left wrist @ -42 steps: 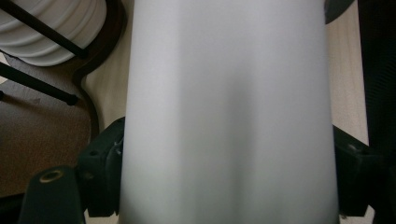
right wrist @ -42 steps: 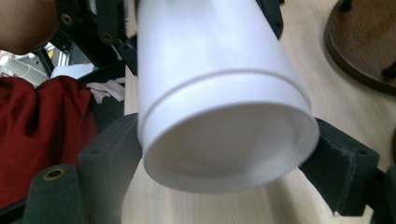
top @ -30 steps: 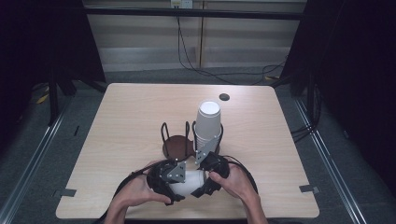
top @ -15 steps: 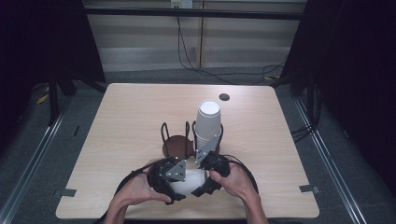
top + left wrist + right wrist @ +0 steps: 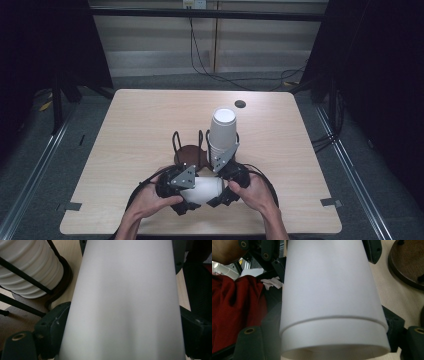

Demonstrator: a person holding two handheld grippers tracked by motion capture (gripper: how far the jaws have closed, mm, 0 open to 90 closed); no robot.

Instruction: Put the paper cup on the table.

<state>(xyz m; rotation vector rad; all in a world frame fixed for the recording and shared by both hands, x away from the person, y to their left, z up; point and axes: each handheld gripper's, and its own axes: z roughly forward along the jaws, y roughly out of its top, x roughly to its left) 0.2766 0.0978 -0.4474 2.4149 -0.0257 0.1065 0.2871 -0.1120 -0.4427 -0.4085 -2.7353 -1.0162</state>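
Note:
A white paper cup (image 5: 202,190) lies on its side between my two grippers, low over the table's front edge. My left gripper (image 5: 184,194) is shut on one end and my right gripper (image 5: 219,192) on the other. The left gripper view has the cup wall (image 5: 122,302) running up between its black fingers (image 5: 52,325). Seen from the right gripper, the cup (image 5: 329,285) sleeves over a second nested cup (image 5: 332,337), whose rim faces that camera. Just behind stands a tall stack of upturned white cups (image 5: 222,132) in a wire cup holder (image 5: 187,155).
The holder has a dark round base (image 5: 409,262) and black wire posts (image 5: 22,277), and its left slot holds no cups. A small dark disc (image 5: 240,104) sits near the far edge of the wooden table (image 5: 125,125). Red cloth (image 5: 237,305) lies below the table edge.

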